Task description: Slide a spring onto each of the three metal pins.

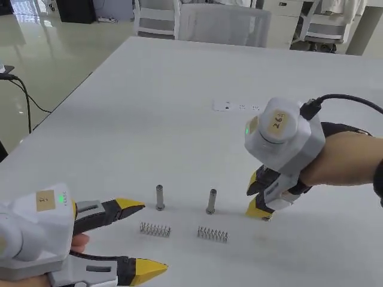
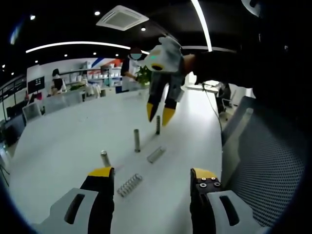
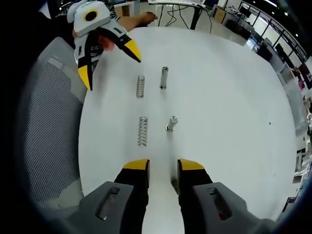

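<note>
The room is an open office with a glossy floor (image 1: 48, 54) and mesh chairs (image 1: 221, 24) at the far edge of my feed. In front of me is a wide white table (image 1: 149, 119), matte and plain, with a white power strip (image 1: 236, 107) lying far out on it.

My left gripper (image 2: 153, 173) hovers at the near left with its yellow-tipped jaws spread wide and nothing between them. My right gripper (image 3: 163, 165), trailing a black cable (image 1: 347, 98), points down at the table on the right. Its jaws stand a little apart. A small grey piece shows low beside one jaw, too blurred for me to name.

The pins are short grey metal cylinders, upright in a row across the table. The left pin (image 1: 160, 197) and the middle pin (image 1: 212, 201) are bare. The third pin (image 2: 158, 125) stands right under the right gripper's tips.

Two thin wire coils lie on their sides. The left spring (image 1: 155, 229) is just near of the left pin, and the right spring (image 1: 213, 234) is just near of the middle pin. Neither spring touches its pin.
</note>
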{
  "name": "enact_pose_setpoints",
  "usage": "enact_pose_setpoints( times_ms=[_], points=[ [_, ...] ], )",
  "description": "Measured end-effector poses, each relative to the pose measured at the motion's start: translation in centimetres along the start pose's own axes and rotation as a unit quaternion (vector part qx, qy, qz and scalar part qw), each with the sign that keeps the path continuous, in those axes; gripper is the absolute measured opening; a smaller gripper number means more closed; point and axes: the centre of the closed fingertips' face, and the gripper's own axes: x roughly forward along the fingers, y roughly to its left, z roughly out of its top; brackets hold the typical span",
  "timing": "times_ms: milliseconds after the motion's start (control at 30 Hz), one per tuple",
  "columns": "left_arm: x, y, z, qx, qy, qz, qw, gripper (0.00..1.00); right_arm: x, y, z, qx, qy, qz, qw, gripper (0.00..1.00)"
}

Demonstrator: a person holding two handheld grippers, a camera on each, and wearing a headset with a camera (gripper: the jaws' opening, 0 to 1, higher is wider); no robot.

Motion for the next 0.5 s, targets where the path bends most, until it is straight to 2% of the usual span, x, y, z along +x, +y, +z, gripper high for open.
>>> enact_pose_setpoints(
  times_ms=[233, 500],
  points=[
    [0.0, -0.2, 0.0, 0.002, 0.0, -0.002, 1.0, 0.58, 0.8, 1.5, 1.3, -0.003, -0.011, 0.014, 0.9998, 0.19],
    [-0.1, -0.4, 0.1, 0.003, 0.0, -0.003, 1.0, 0.58, 2.2, 2.8, 1.6, -0.006, -0.006, 0.029, 0.9996, 0.18]
  ],
)
